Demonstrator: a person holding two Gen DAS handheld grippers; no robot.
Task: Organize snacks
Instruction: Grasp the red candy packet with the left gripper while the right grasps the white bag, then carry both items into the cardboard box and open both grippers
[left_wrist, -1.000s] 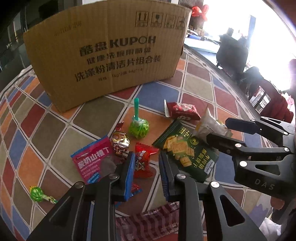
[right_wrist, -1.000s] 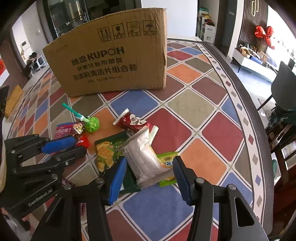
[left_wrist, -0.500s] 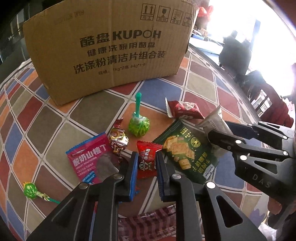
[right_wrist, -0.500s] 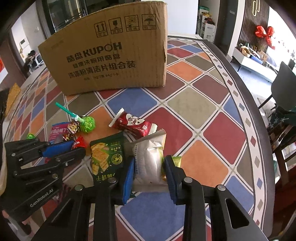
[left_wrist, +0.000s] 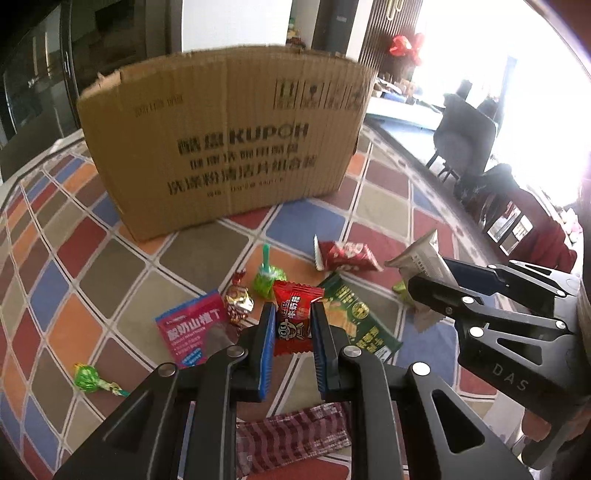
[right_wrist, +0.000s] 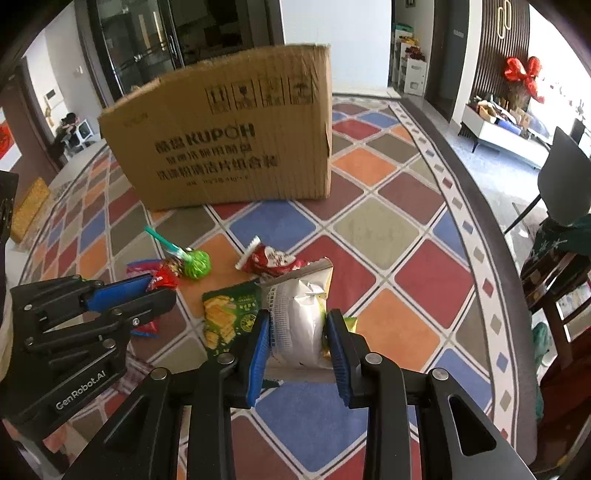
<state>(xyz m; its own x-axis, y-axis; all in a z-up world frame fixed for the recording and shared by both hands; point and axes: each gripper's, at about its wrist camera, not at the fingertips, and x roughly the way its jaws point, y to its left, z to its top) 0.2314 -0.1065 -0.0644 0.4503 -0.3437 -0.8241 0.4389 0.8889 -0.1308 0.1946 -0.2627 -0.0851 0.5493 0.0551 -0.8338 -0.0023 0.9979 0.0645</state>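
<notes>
My left gripper (left_wrist: 293, 334) is shut on a small red candy packet (left_wrist: 293, 317) and holds it above the table. My right gripper (right_wrist: 296, 338) is shut on a white puffed snack bag (right_wrist: 300, 317), lifted off the table. The right gripper (left_wrist: 436, 280) with the bag's end (left_wrist: 421, 256) shows at the right of the left wrist view. The left gripper (right_wrist: 147, 290) shows at the left of the right wrist view. A brown KUPOH cardboard box (left_wrist: 229, 144) (right_wrist: 236, 140) stands upright behind the snacks.
On the chequered tablecloth (right_wrist: 373, 229) lie a dark green cracker pack (left_wrist: 354, 317), a red wrapped snack (left_wrist: 347, 254), a green lollipop (left_wrist: 267, 277), a foil candy (left_wrist: 238, 301), a pink sachet (left_wrist: 192, 328), a second green lollipop (left_wrist: 88, 378) and a striped wrapper (left_wrist: 295, 435). Chairs stand at the right.
Both grippers closed on their snacks and lifted them off the table. The views rose and tilted toward the box.
</notes>
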